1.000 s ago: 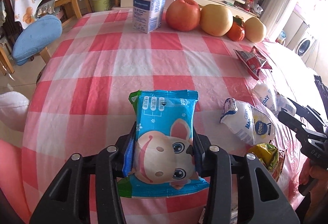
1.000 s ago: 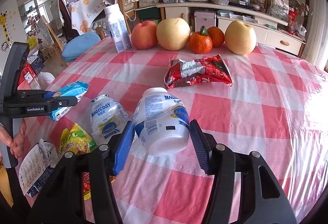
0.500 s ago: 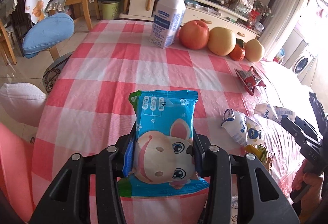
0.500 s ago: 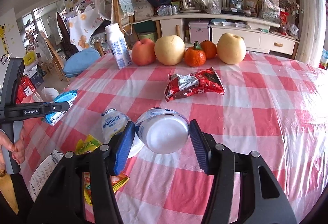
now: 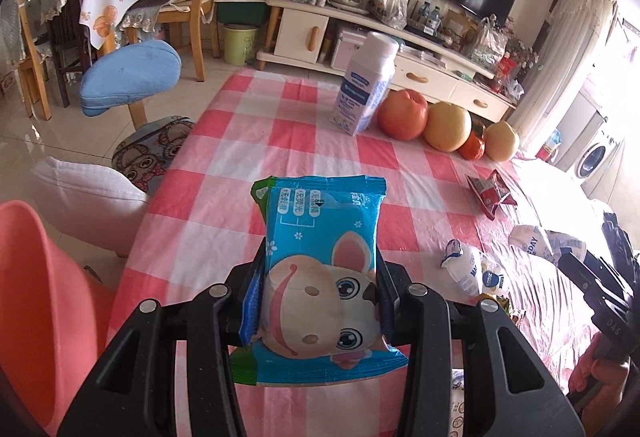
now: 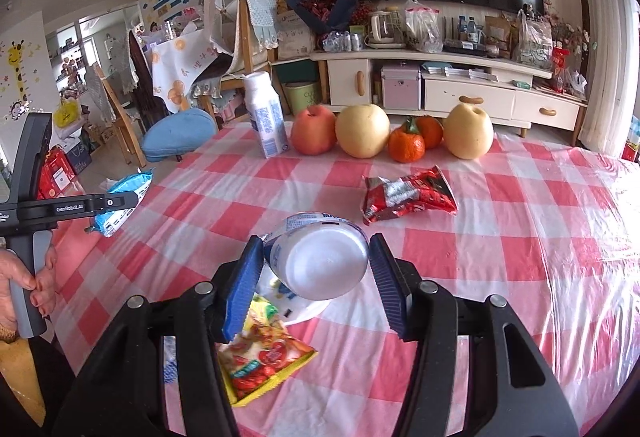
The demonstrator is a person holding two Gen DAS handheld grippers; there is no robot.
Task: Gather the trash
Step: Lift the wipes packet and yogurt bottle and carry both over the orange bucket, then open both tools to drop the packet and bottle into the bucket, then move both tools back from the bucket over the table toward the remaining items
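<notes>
Currently the left gripper [image 5: 320, 301] has its jaws clamped on a blue wet-wipe packet printed with a cartoon animal [image 5: 320, 273], held above the pink-and-white checked worktop [image 5: 256, 145]. Right gripper [image 6: 316, 269]: jaws grip a white plastic bottle [image 6: 324, 261], base toward camera, lifted over a yellow snack wrapper [image 6: 260, 353]. Crumpled red foil wrapper [image 6: 408, 193] lies beyond, near the fruit.
</notes>
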